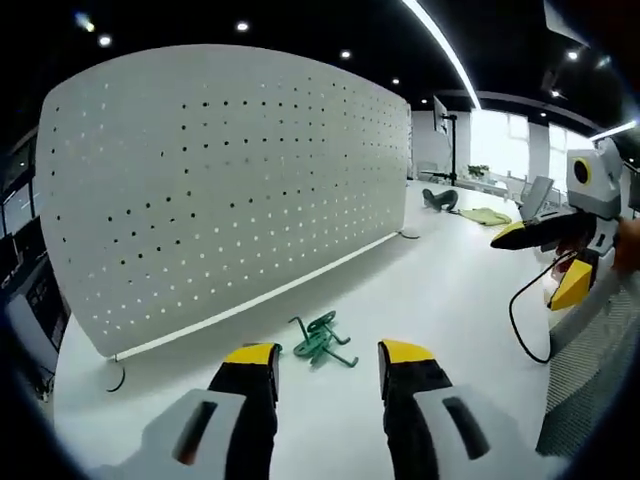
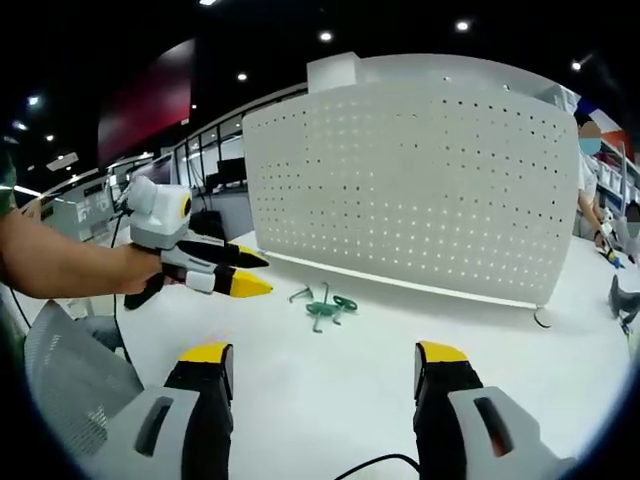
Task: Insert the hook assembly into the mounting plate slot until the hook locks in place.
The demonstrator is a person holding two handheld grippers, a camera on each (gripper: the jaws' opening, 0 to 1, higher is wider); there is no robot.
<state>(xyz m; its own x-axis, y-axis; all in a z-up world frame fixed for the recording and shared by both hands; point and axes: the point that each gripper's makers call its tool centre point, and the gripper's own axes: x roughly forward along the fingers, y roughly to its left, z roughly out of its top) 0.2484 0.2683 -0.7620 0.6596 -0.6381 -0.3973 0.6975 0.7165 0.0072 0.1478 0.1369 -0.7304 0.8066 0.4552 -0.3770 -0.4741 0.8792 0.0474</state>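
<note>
No brand, label or readable writing on anything in either view.

Hook assembly (image 1: 322,340): green bent-wire piece with loops and straight prongs, lying flat on the white bench (image 1: 430,300). In the left gripper view it sits low centre, just above the gap between the two yellow-tipped jaws. In the right gripper view it lies centre frame (image 2: 328,306), near the base of the board, with a separate small grey wire piece (image 2: 300,294) just left of it.

Mounting plate (image 1: 220,190): large white perforated board standing upright on the bench, regular rows of small holes, some dark and some lit through. It takes up the upper left of the left gripper view and the upper right of the right gripper view (image 2: 420,180).

Left claw (image 1: 328,362): jaws spread, nothing between them, apart from the hook. It also shows at the left of the right gripper view (image 2: 250,272), held by a bare forearm.

Right claw (image 2: 325,362): jaws spread wide, nothing held. It appears at the right edge of the left gripper view (image 1: 540,262), a black cable (image 1: 522,320) hanging beneath it.

Surroundings: grey mesh chair back (image 2: 65,385) lower left in the right gripper view; a person (image 2: 590,190) at its right edge.
</note>
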